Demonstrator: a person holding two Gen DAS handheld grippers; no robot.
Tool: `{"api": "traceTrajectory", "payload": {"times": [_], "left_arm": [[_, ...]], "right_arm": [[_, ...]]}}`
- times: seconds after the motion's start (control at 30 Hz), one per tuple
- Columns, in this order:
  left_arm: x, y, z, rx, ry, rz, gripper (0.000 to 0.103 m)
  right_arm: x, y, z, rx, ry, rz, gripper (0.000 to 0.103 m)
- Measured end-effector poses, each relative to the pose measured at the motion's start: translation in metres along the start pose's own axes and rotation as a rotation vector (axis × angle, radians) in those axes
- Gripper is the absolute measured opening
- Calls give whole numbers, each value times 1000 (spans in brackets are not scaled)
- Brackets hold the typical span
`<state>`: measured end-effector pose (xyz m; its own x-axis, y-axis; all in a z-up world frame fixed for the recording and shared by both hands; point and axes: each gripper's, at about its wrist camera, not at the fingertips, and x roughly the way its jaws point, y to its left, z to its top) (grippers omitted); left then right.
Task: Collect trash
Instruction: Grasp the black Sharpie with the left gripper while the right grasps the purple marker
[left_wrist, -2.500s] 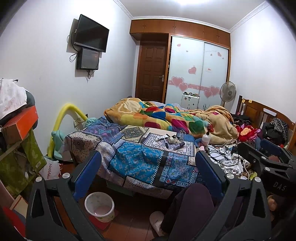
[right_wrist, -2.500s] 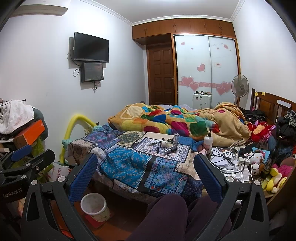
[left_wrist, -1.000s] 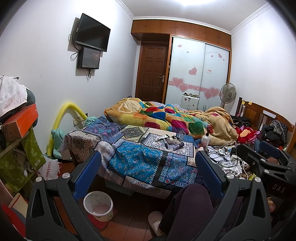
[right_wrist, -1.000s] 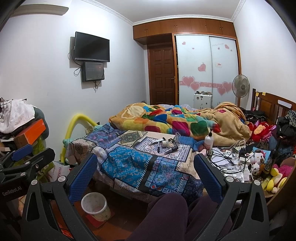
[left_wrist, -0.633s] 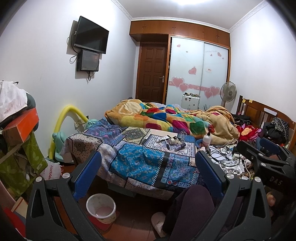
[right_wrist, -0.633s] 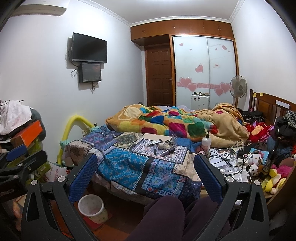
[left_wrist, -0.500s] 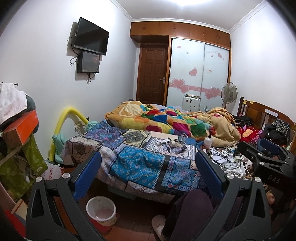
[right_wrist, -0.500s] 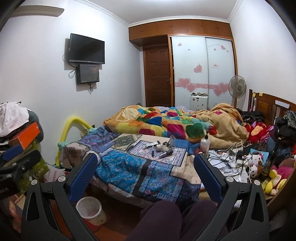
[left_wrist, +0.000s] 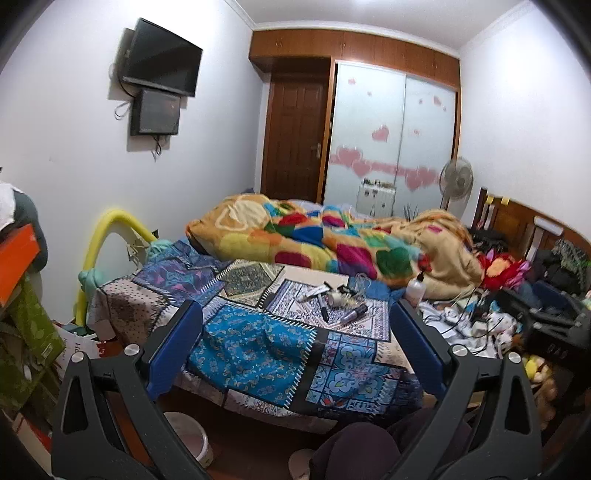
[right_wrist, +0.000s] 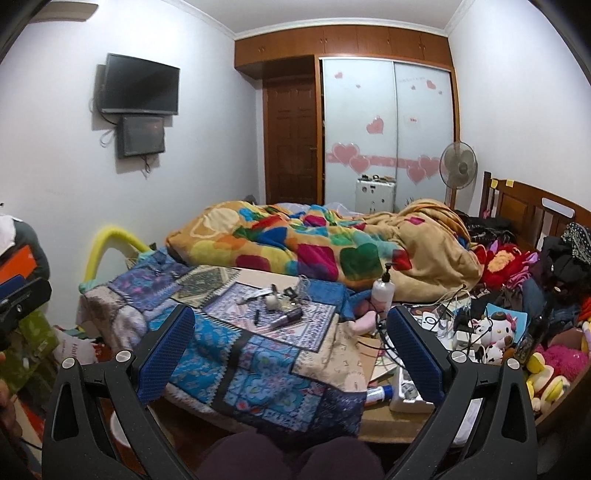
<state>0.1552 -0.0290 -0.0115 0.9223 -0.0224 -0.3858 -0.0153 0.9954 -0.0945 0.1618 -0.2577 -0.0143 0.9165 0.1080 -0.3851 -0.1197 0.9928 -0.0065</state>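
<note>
Small loose items (left_wrist: 334, 301) lie scattered on the patterned blue blanket (left_wrist: 255, 339) on the bed; they also show in the right wrist view (right_wrist: 277, 306). A white waste bin (left_wrist: 188, 435) stands on the floor at the bed's foot, partly hidden behind my left finger. My left gripper (left_wrist: 295, 343) is open and empty, held above the bed's near edge. My right gripper (right_wrist: 290, 343) is open and empty too, a little nearer the items. The right gripper shows at the right of the left view (left_wrist: 546, 325).
A white pump bottle (right_wrist: 382, 291) stands beside the colourful quilt (right_wrist: 314, 247). Cables, a power strip (right_wrist: 406, 391) and soft toys (right_wrist: 491, 332) crowd the right side. Boxes and bags (left_wrist: 26, 325) pile at the left. My knees (right_wrist: 288, 458) are below.
Both grippers have moved up and forward toward the bed. The blanket and the items on it look larger, and the bin has slid lower behind the left fingers. Both grippers stay open.
</note>
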Motion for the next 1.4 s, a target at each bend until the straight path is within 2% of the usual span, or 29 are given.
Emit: {"api": "traceTrajectory", "payload": {"times": [0.13, 0.27, 0.43, 0.6, 0.7, 0.8, 0.87, 1.0, 1.17, 1.4], "left_arm": [[51, -12, 1, 30, 72, 0, 102], [99, -23, -2, 38, 125, -21, 102], [171, -39, -8, 44, 203, -5, 102], [226, -50, -14, 60, 228, 18, 102], [259, -55, -17, 72, 242, 28, 102], [290, -57, -24, 84, 280, 17, 102], [311, -55, -31, 81, 299, 7, 101], [348, -49, -43, 68, 357, -10, 86], [378, -42, -58, 63, 403, 2, 77], [399, -36, -69, 58, 434, -28, 57]], "right_arm": [[34, -17, 2, 14, 52, -17, 103], [78, -35, -3, 37, 130, 8, 103], [126, -50, -11, 60, 194, 26, 103], [174, -54, -18, 37, 262, 31, 103], [207, -53, -21, 55, 307, 70, 103], [238, -49, -27, 78, 348, 105, 103], [259, -48, -31, 96, 360, 96, 103], [299, -43, -40, 122, 418, 116, 96], [342, -24, -52, 131, 489, 170, 89], [379, -3, -66, 137, 532, 123, 89]]}}
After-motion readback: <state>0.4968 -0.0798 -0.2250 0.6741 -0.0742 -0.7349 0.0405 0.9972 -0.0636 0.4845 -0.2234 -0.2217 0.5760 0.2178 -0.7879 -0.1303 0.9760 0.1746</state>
